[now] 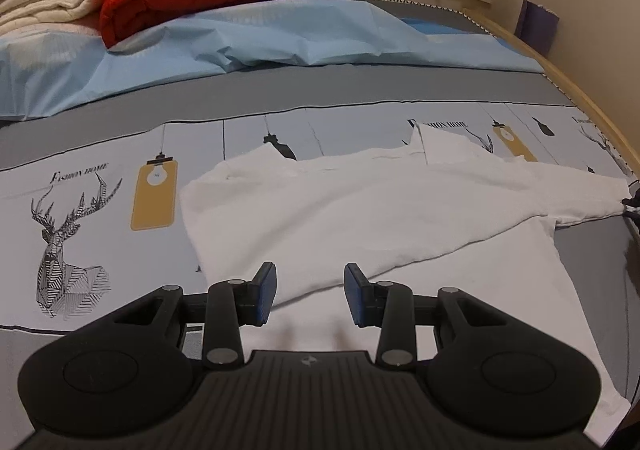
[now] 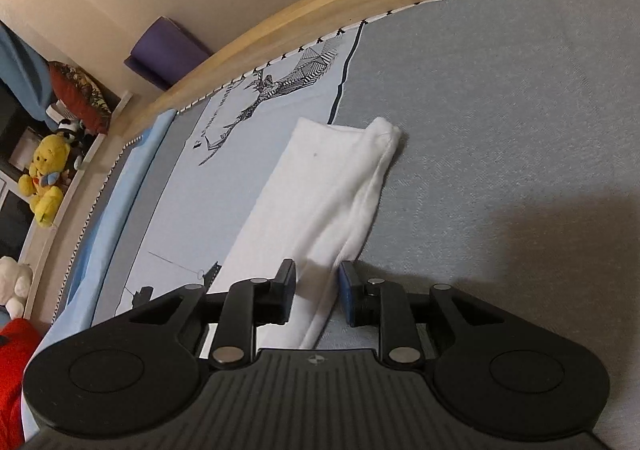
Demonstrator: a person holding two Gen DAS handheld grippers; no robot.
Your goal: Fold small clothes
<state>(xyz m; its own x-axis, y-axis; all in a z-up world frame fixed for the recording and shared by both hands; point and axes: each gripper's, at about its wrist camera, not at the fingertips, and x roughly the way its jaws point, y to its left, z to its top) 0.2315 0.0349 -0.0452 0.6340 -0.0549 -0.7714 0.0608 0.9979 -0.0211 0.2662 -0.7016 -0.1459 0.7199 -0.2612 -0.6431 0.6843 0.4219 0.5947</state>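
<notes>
I read the white shirt [image 1: 360, 206] as lying flat on the printed bed sheet [image 1: 100, 186], its long axis running from 9 o'clock to 3 o'clock across the left wrist view.

The left gripper [image 1: 310, 292] hovers over the near hem with its fingers spread and nothing between them; the cloth extends away toward 12 o'clock.

In the right wrist view, the right gripper [image 2: 317, 290] has its fingers drawn in around a bunched strip of the shirt [image 2: 320, 190]. That strip runs from between the pads toward 1 o'clock, ending in a rounded fold near the wooden bed rail [image 2: 320, 2].

I cannot tell whether the pads actually press the cloth.

I judge the right hand nearer its grasp point, so the coming fold turns on it.
</notes>
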